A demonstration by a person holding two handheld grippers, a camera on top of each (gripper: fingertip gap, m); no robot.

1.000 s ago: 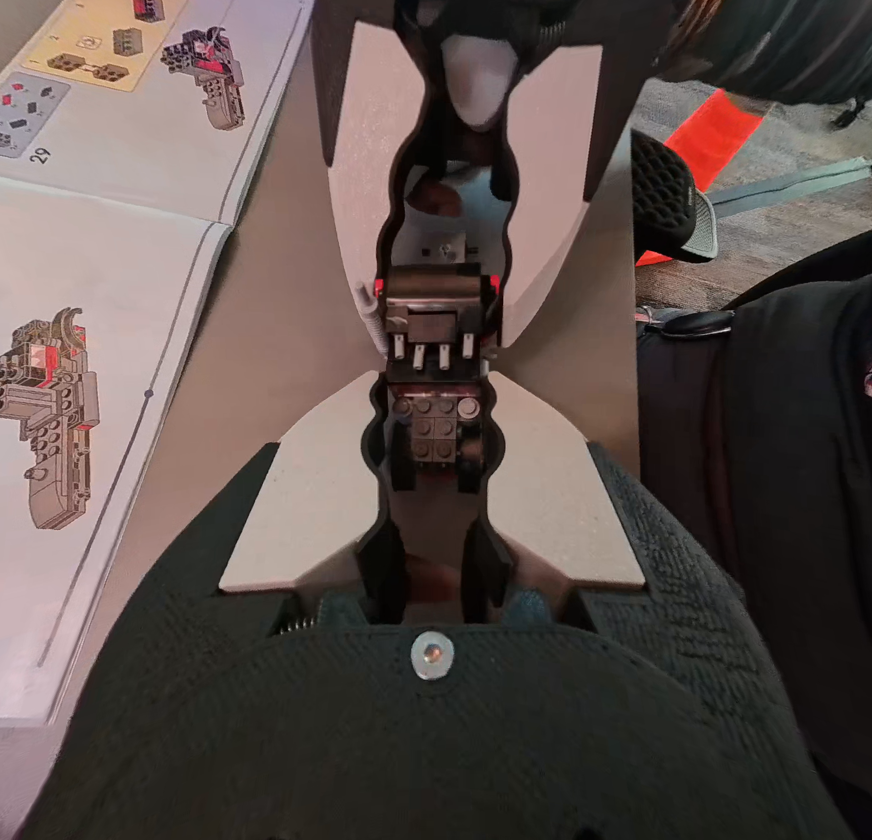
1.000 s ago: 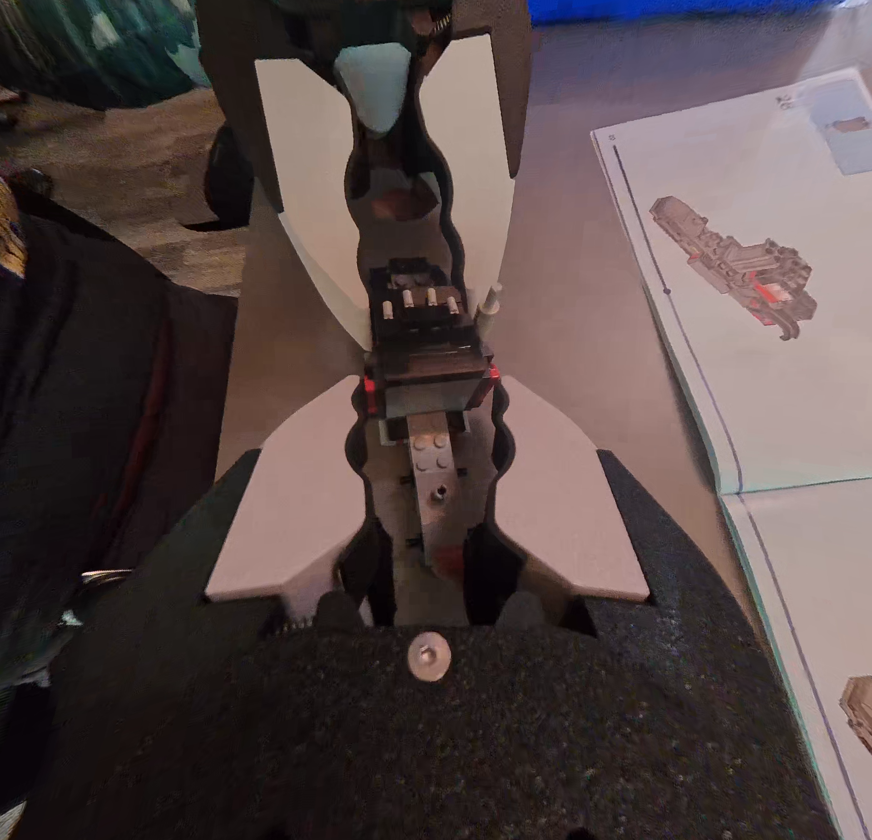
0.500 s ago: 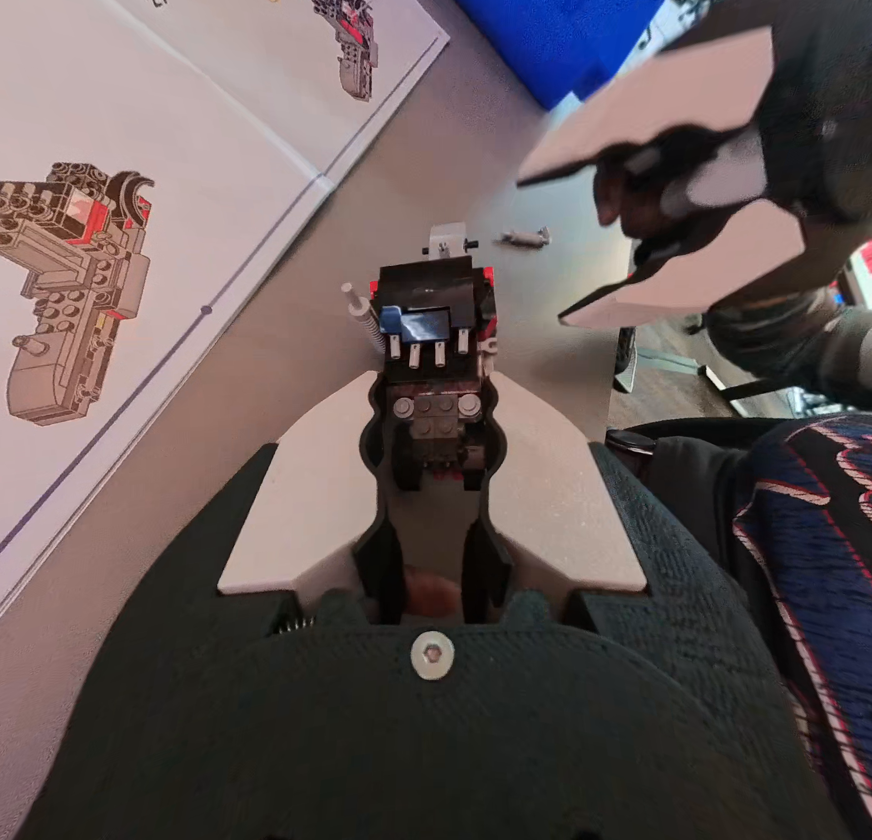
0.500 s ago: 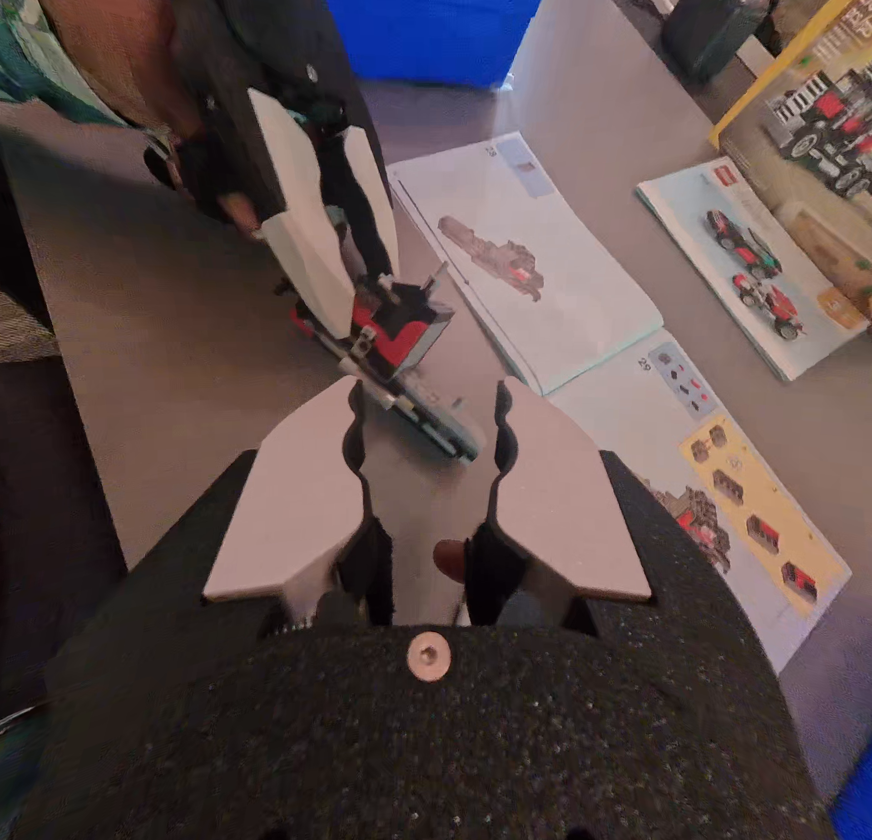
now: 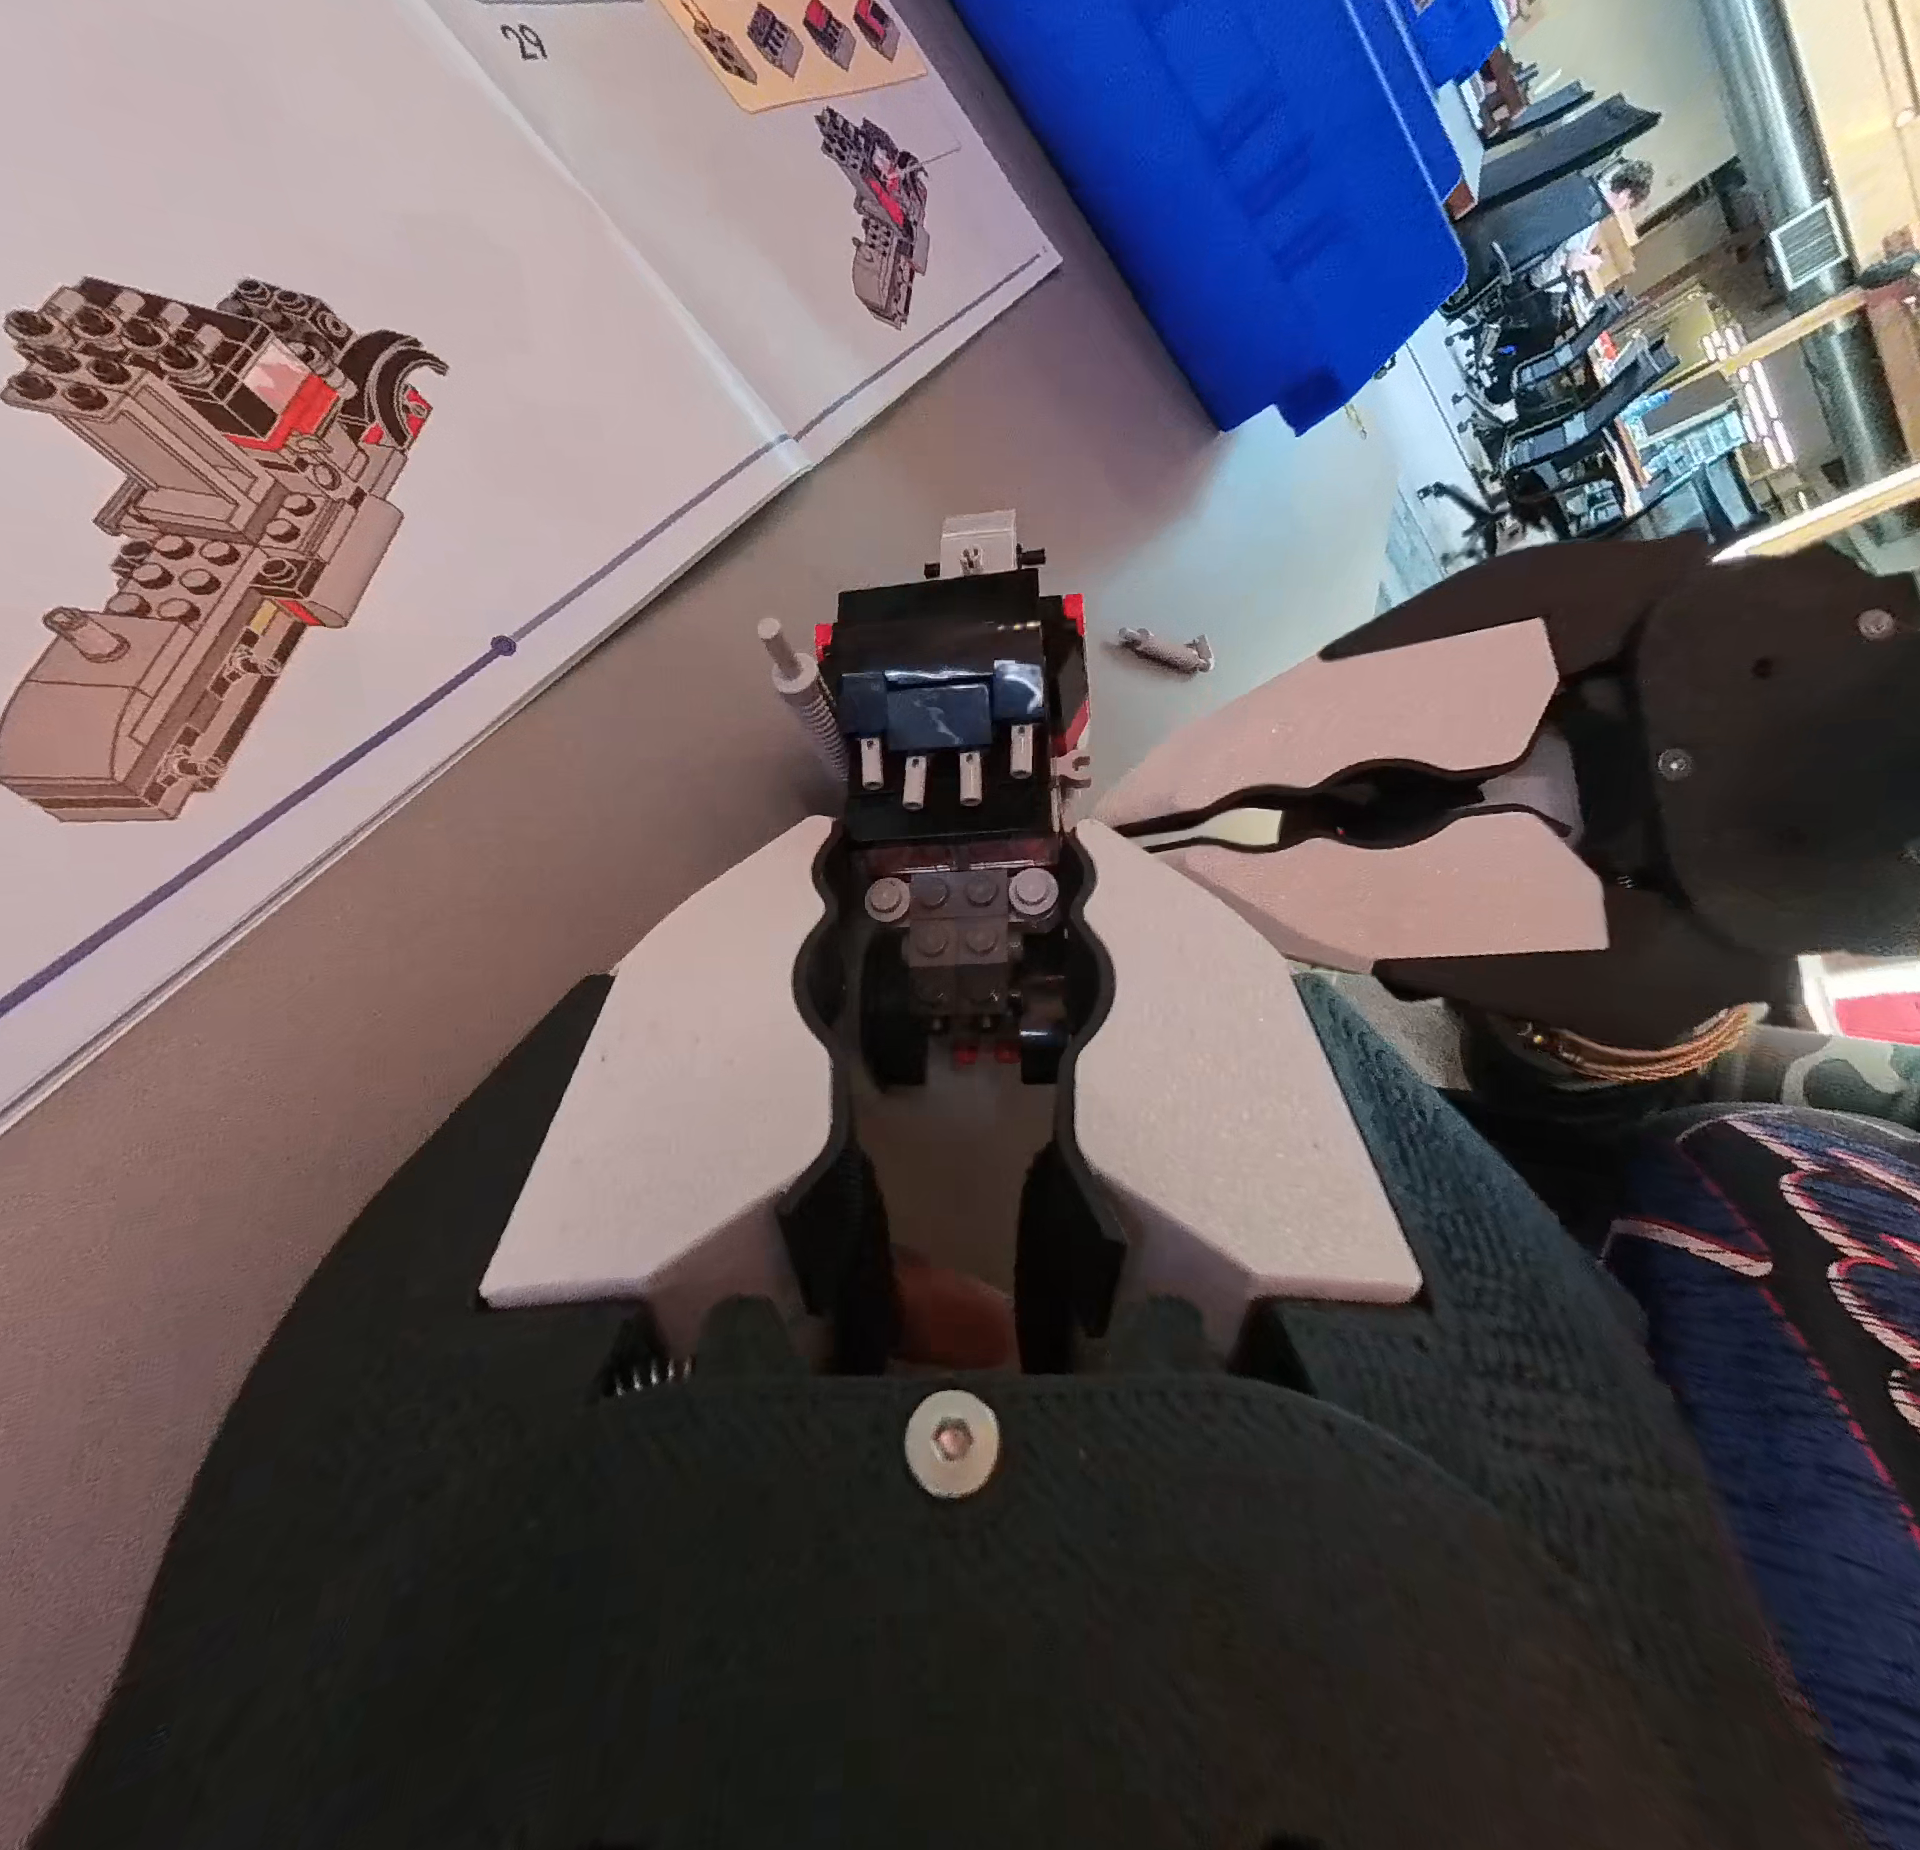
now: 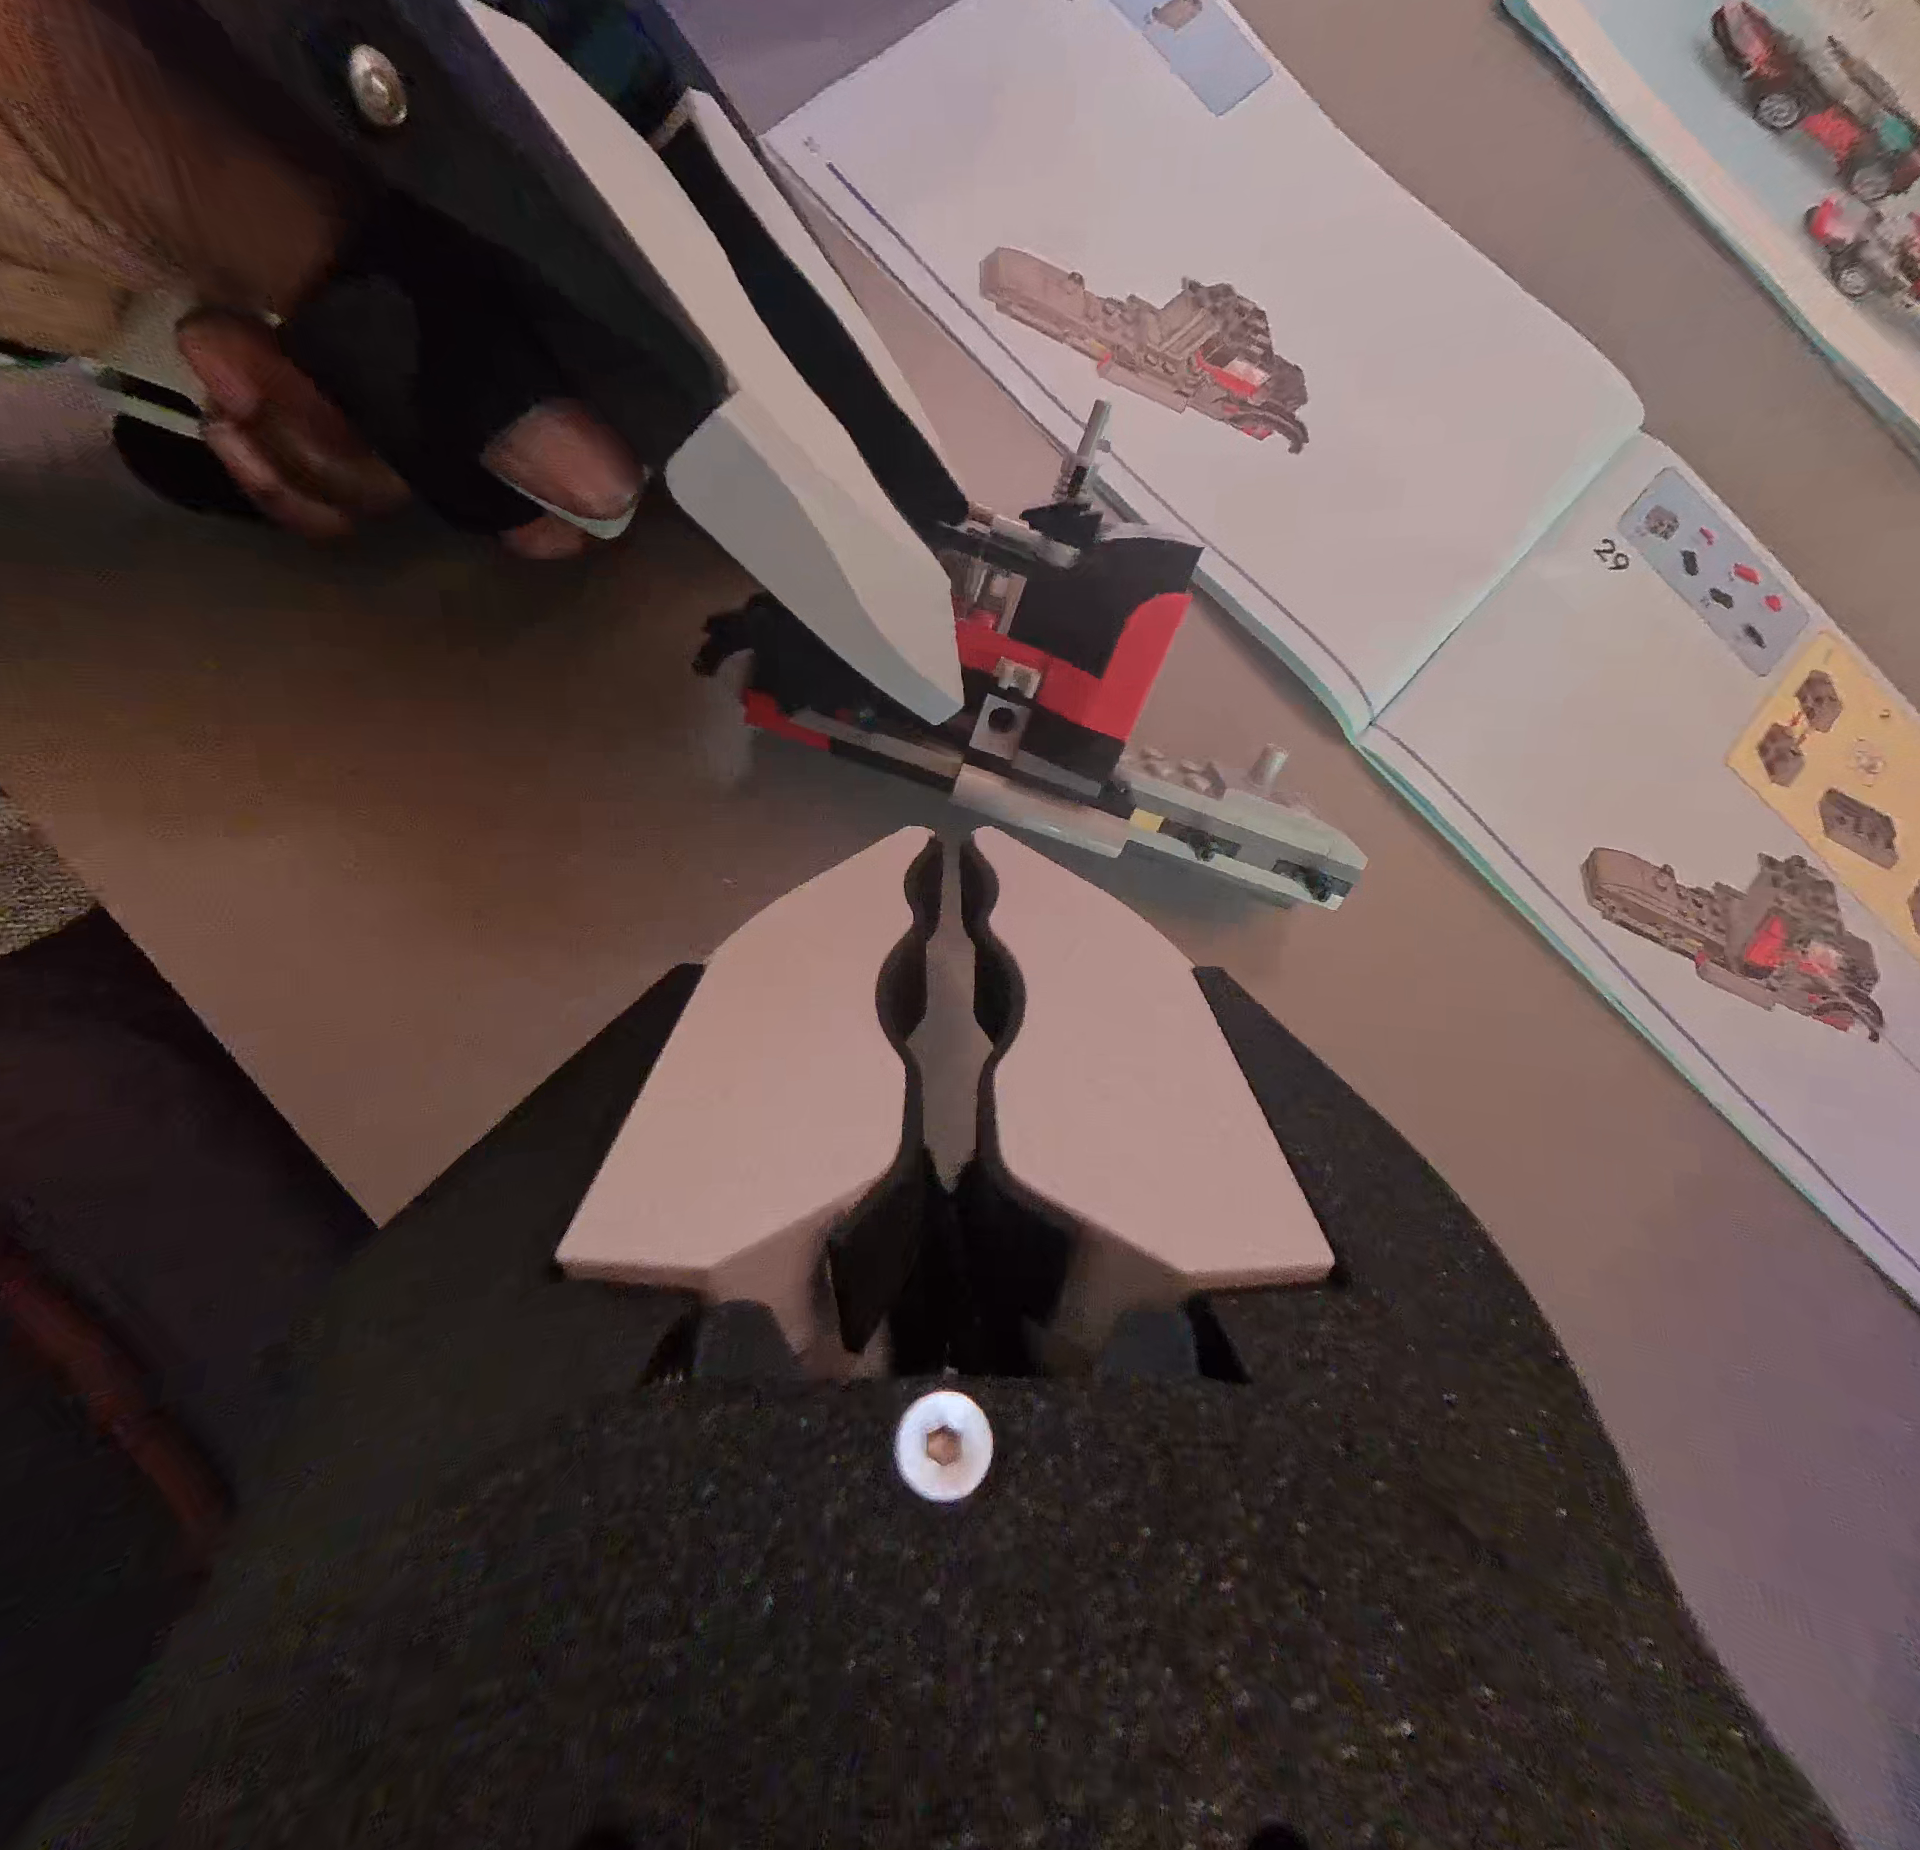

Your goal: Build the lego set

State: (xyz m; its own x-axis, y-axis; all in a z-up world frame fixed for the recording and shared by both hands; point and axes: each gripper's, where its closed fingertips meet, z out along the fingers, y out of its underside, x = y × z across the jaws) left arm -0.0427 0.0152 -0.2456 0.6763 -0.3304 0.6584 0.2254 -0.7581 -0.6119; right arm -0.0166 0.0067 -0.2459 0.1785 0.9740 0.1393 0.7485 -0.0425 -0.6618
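Grey-brown tabletop (image 5: 312, 917) here, with an open instruction booklet (image 5: 520, 273) taking up the upper left of the left wrist view and a blue bin (image 5: 1226, 169) sitting at the top. The left hand-held gripper (image 5: 954, 844) is gripping a black, red and grey brick model (image 5: 951, 751) dead centre in the frame, both pads pressing on its sides. A tiny grey piece (image 5: 1164, 649) is lying loose on the tabletop just right of the model. The right hand-held gripper (image 6: 951, 836) is clenched with nothing in it, tips hovering just beside the model's long grey base. A second booklet (image 6: 1766, 138) is lying in the upper right of the right wrist view
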